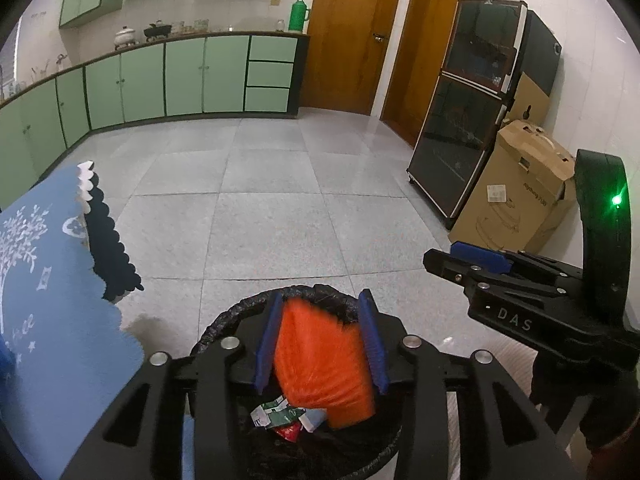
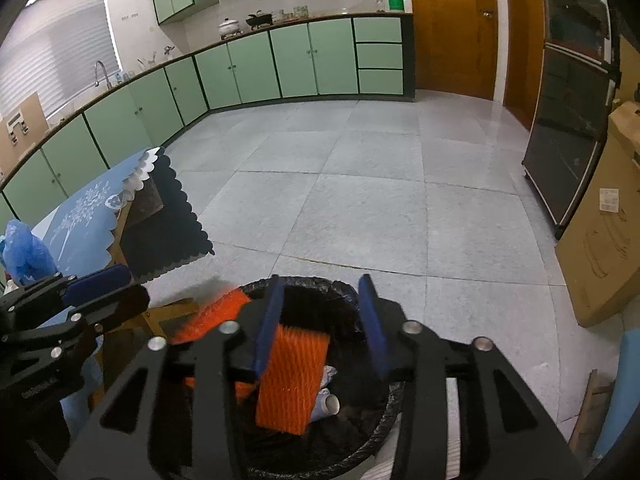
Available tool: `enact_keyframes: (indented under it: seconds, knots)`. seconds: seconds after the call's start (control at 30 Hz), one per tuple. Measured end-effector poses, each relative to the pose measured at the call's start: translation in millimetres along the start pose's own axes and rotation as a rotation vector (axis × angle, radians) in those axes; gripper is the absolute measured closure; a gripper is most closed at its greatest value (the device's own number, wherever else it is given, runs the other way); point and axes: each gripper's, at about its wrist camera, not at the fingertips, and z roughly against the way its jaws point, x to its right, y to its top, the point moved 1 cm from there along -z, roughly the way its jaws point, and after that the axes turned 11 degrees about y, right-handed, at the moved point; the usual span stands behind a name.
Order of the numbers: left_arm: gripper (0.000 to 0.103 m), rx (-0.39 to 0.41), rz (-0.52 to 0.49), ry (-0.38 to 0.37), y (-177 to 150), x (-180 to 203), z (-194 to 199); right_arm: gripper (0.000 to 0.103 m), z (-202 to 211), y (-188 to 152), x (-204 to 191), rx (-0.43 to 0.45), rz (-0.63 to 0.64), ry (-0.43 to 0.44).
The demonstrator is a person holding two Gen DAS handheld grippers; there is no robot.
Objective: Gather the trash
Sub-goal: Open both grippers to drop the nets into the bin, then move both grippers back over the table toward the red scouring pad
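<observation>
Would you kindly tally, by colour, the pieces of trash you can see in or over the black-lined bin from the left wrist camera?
Orange: 1, the foam net sleeve between the left gripper fingers.
Green and white: 1, a crumpled wrapper.
Red: 1, a wrapper.
Pale blue-white: 1, a small piece.
Total: 4, over the bin.

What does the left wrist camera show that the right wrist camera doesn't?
Only the left wrist view shows crumpled green, white and red wrappers in the bin. Only the right wrist view shows a kitchen faucet, a blue plastic bag and a white paper tube. Both show the black-lined trash bin, the orange ribbed foam net at its mouth, and the blue tablecloth.
</observation>
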Motion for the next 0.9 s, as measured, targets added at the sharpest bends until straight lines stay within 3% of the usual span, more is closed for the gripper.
enact_keyframes:
  seconds: [0.13,0.23,0.4,0.73,0.9]
  knots:
    - [0.054,0.012,0.019,0.016,-1,-10,11,0.027,10,2,-3,0.031,-0.001,-0.014]
    - [0.051,0.027,0.049,0.037,-2,-22,27,0.016,17,6,-10,0.046,0.007,0.004]
    - [0.042,0.084,0.116,0.102,-7,-53,66,0.013,29,13,-38,0.079,0.022,0.069]
    - [0.039,0.157,0.245,0.273,-39,-125,137,0.012,32,18,-138,0.117,0.146,0.236]
    - [0.039,0.17,0.31,0.396,-68,-170,167,0.012,25,10,-189,0.103,0.211,0.318]
